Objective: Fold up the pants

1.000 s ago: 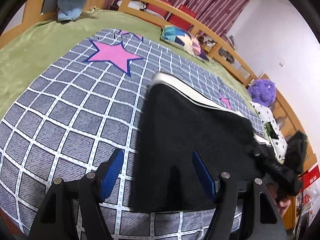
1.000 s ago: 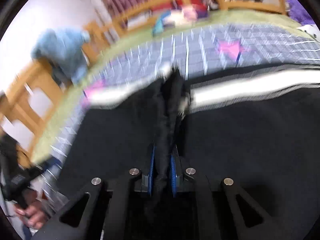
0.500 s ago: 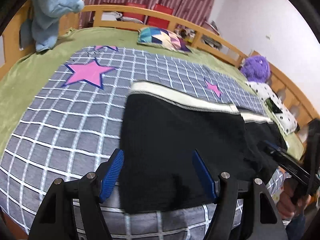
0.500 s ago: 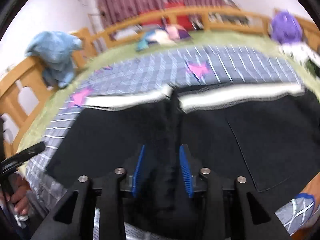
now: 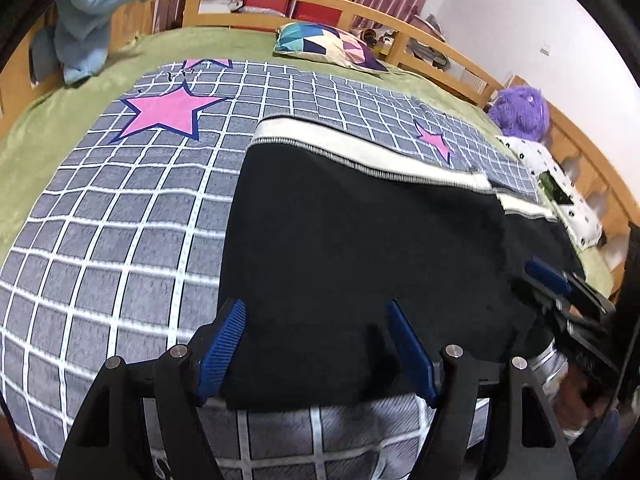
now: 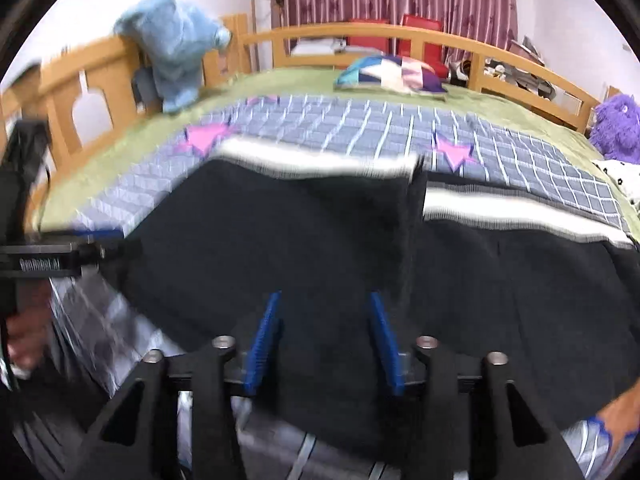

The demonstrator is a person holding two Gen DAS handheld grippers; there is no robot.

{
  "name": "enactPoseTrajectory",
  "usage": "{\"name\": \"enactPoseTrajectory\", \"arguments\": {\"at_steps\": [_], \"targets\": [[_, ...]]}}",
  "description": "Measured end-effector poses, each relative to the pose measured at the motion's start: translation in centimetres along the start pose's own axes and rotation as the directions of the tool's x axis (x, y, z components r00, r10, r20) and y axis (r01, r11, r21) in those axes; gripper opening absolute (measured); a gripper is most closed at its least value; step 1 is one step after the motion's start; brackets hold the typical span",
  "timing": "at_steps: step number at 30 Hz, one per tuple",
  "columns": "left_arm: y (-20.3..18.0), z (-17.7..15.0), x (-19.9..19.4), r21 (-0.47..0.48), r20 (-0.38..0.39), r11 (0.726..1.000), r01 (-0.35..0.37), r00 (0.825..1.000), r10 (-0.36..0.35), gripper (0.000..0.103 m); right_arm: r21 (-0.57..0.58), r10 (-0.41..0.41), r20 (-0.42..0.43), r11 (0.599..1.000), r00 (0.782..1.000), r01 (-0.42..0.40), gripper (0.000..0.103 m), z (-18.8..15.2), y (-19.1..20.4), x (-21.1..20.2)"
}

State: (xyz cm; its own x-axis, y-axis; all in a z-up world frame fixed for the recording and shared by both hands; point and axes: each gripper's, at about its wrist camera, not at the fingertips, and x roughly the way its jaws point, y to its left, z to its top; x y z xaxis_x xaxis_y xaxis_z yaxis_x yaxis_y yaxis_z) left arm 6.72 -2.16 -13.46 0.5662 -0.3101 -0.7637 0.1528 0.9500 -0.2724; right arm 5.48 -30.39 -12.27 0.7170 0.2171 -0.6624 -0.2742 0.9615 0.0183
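Black pants with white cuffs lie flat on the grey checked blanket. In the left wrist view, my left gripper is open and empty over the near left edge of the pants. My right gripper shows at the right edge of that view. In the right wrist view the pants fill the middle, with a raised fold of fabric near the centre. My right gripper is open just above the black cloth, holding nothing. My left gripper appears at the left edge.
A wooden bed rail surrounds the green sheet. A blue garment hangs on the rail at left. A patchwork pillow lies at the back. A purple plush toy and a spotted white cloth sit at right.
My right gripper has opened and let go of the pinched fold of the pants, which now lie spread. The left gripper stayed open and shifted slightly.
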Motion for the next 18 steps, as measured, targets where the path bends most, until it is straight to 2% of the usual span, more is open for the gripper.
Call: {"name": "enactPoseTrajectory", "arguments": {"at_steps": [3,5,8,11,12,13,14,16,18], "targets": [[-0.7,1.8,0.2,0.064,-0.012,0.997,-0.038,0.999,0.039,0.072,0.003,-0.038,0.016,0.999,0.999,0.038,0.052,3.5,-1.1,1.4],[-1.0,2.9,0.2,0.093,0.006,0.995,-0.048,0.999,0.048,0.072,0.015,-0.009,0.018,1.0,1.0,0.008,0.052,5.5,-2.0,2.7],[-0.8,4.3,1.2,0.077,0.015,0.997,-0.014,1.0,0.013,0.072,0.031,0.018,-0.065,0.999,0.998,-0.016,0.052,7.0,-3.0,6.3],[0.0,4.7,3.8,0.032,-0.018,0.999,-0.006,1.0,0.007,0.072,0.094,-0.044,-0.158,0.994,0.987,0.059,0.052,6.5,-5.7,10.3],[0.2,4.4,4.9,0.011,-0.043,1.0,-0.005,0.999,0.006,0.072,0.143,-0.017,-0.183,0.989,0.983,0.044,0.052,6.0,-6.6,11.2],[0.6,3.9,5.9,-0.003,-0.069,1.0,-0.003,0.998,0.003,0.072,0.225,0.047,-0.198,0.974,0.979,-0.002,0.052,5.4,-7.8,11.9],[0.5,3.6,6.4,0.003,-0.068,1.0,-0.008,0.998,0.009,0.071,0.283,0.089,-0.185,0.959,0.979,-0.033,0.052,5.1,-8.7,12.1],[-0.1,3.2,6.2,0.054,-0.036,0.998,-0.033,0.999,0.035,0.072,0.296,0.111,-0.169,0.953,0.979,-0.057,0.052,5.1,-9.1,11.5],[-0.7,3.3,5.9,0.083,-0.045,0.995,-0.053,0.997,0.056,0.072,0.261,0.07,-0.167,0.965,0.984,-0.024,0.052,5.4,-8.7,10.4]]}}
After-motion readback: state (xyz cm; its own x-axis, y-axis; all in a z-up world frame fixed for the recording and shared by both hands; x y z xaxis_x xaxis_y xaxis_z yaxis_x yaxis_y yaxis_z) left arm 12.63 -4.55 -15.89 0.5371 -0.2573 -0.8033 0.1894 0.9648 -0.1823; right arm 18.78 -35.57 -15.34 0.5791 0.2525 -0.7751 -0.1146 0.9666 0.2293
